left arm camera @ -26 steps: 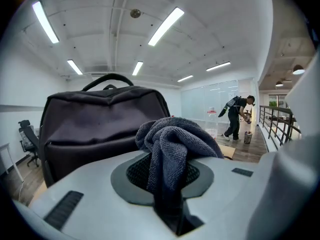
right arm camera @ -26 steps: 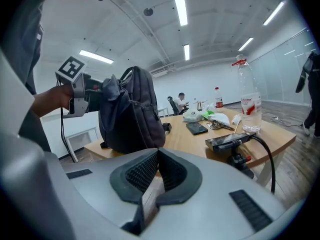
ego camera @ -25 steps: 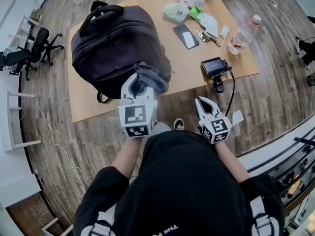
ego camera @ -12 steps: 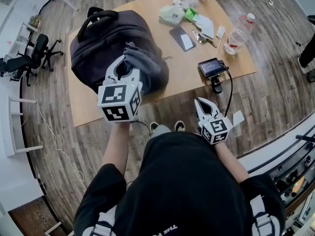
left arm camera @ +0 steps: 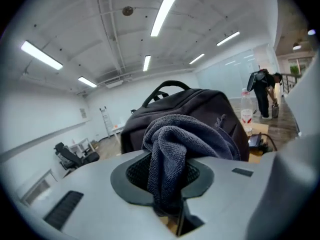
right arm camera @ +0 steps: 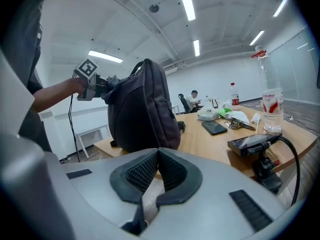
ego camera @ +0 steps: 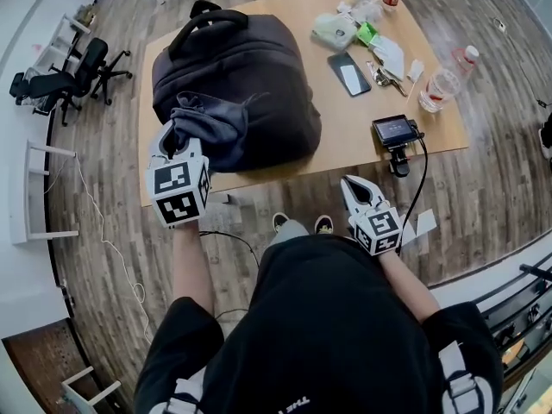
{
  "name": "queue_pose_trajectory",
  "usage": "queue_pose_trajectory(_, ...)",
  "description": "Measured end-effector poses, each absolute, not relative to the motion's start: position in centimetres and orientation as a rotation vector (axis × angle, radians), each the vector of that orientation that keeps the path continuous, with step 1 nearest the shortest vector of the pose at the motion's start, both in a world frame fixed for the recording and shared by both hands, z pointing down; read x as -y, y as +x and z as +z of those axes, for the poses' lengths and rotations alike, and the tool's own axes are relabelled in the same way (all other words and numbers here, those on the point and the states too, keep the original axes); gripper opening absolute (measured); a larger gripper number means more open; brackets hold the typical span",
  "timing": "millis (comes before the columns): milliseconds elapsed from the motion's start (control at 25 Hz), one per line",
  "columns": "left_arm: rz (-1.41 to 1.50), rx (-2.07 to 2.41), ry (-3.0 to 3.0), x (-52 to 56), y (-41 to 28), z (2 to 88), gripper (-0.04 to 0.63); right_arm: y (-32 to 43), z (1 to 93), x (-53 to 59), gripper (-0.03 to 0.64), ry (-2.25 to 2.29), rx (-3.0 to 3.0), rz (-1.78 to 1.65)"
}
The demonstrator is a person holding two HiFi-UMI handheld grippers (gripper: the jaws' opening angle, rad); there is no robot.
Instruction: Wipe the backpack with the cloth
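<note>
— On the tabletop (ego camera: 345,136), what is there?

— A large dark backpack (ego camera: 250,67) takes up the left half of a light wooden top. In both gripper views it stands with its carry handle uppermost. To its right lie a dark phone (ego camera: 349,74), a small camera (ego camera: 395,130) on a stand at the near edge with a cable hanging from it, a clear water bottle (ego camera: 442,83) with a red label, and a cluster of small items at the far edge.

— Where is the cloth?

— A grey-blue terry cloth (ego camera: 211,119) is bunched against the backpack's near left side, touching it. One end is pinched in the left tongs (ego camera: 171,138).

— So the left tongs are gripping?

— Yes. The left gripper view shows them closed on a thick fold of the cloth, which rises between the dark pads and spills forward onto the bag. They sit at the tabletop's near left edge, right beside the backpack.

— And the right tongs?

— The right tongs (ego camera: 355,188) are closed, pads meeting, with nothing between them. They are held over the wood floor just off the tabletop's near edge, near the camera and well apart from the backpack, pointing toward the table.

— Anything else around?

— A black office chair (ego camera: 82,72) stands on the floor at far left. The person wears a black top.
</note>
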State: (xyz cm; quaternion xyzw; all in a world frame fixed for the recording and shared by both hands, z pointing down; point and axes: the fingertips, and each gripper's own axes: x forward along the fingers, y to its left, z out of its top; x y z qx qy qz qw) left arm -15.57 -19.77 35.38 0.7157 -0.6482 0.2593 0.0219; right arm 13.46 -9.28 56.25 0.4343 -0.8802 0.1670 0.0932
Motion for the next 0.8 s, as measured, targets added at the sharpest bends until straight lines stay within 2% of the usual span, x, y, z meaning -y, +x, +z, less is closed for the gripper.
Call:
queue_pose_trajectory(480,0.840,2.239,2.069,20.8,-22.3,31.3,0.094,12.7,56.1,9.3,0.009,1.291,2.627,0.504)
queue_pose_trajectory(800,0.804,2.199,2.113,22.4,-20.3,30.7,0.094,14.5,56.0,8.6,0.009,1.359,2.587,0.512)
